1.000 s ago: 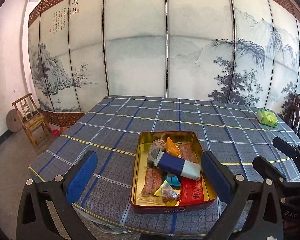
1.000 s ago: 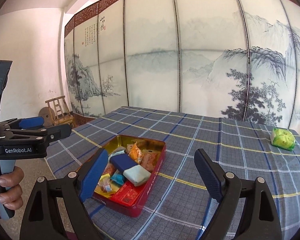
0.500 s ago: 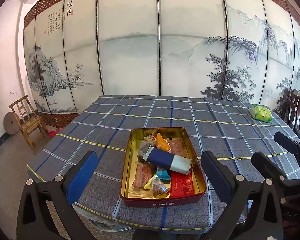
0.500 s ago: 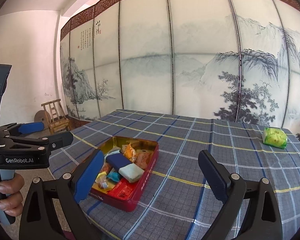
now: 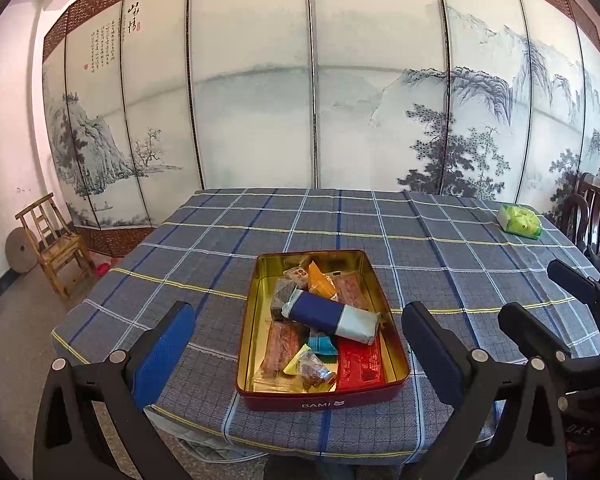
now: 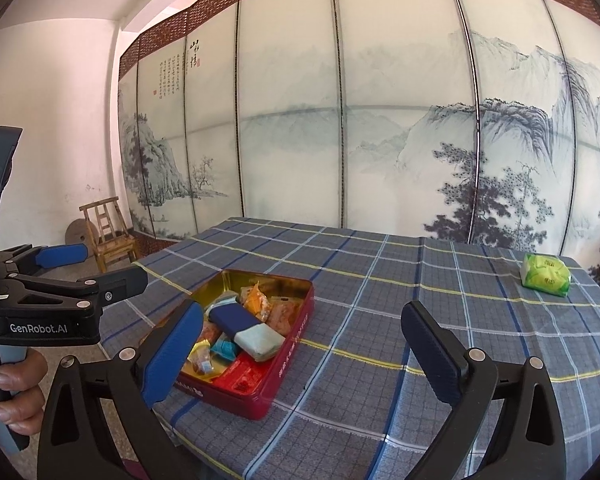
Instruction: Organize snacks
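Note:
A red tin with a gold inside point(image 5: 256, 320) point(image 6: 288, 340) sits near the table's front edge and holds several wrapped snacks, a dark blue and pale packet point(image 5: 332, 318) point(image 6: 244, 326) on top. A green snack packet point(image 5: 520, 221) point(image 6: 546, 280) lies alone at the far right of the table. My left gripper point(image 5: 298, 354) is open and empty, held off the front edge in line with the tin. My right gripper point(image 6: 300, 344) is open and empty, to the right of the tin. Each gripper shows in the other's view, the left point(image 6: 96, 272) and the right point(image 5: 548, 300).
The table wears a blue plaid cloth point(image 5: 420, 248). A painted folding screen point(image 5: 312, 100) stands behind it. A small wooden chair point(image 5: 54, 240) and a round stone stand on the floor at left. Dark wooden chairs point(image 5: 596, 208) stand at the table's right side.
Both grippers have drawn back and risen from the table, so the tin looks smaller and farther. Nothing on the table moved. Both stay open.

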{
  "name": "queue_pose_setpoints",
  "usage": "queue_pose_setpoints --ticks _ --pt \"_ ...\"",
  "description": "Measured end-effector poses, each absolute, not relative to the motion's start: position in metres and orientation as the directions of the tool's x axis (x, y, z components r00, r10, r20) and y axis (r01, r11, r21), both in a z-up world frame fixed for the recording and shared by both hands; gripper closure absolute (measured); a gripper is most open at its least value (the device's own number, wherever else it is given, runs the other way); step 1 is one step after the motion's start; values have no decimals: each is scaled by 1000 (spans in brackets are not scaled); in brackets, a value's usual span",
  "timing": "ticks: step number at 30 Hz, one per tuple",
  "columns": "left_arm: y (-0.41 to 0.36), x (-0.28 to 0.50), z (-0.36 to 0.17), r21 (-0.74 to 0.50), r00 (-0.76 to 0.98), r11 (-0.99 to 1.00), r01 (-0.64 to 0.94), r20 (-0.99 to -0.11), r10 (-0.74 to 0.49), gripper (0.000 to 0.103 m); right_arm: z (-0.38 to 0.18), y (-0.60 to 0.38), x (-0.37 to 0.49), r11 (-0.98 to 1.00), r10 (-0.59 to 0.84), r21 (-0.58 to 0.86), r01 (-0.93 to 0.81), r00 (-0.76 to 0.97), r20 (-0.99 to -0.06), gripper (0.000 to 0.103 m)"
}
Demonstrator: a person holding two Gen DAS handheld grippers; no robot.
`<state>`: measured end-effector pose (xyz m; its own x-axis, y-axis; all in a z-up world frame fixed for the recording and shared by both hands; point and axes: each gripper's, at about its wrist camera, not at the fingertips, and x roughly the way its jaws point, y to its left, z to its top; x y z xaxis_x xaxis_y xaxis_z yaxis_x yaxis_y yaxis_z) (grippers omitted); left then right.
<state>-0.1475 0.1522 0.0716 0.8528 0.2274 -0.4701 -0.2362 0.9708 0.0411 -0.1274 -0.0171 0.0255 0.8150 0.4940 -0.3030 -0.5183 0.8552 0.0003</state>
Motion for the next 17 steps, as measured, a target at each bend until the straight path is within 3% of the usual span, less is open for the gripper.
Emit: queue_pose_setpoints --ticks 9,17 --pt "152 -131 64 53 837 972 -229 -500 225 1 9 -31 -108 858 488 35 -512 793 -363 3" --pt "139 -108 67 151 816 957 -248 -500 290 1 -25 -98 -24 921 361 67 -385 772 -523 3"
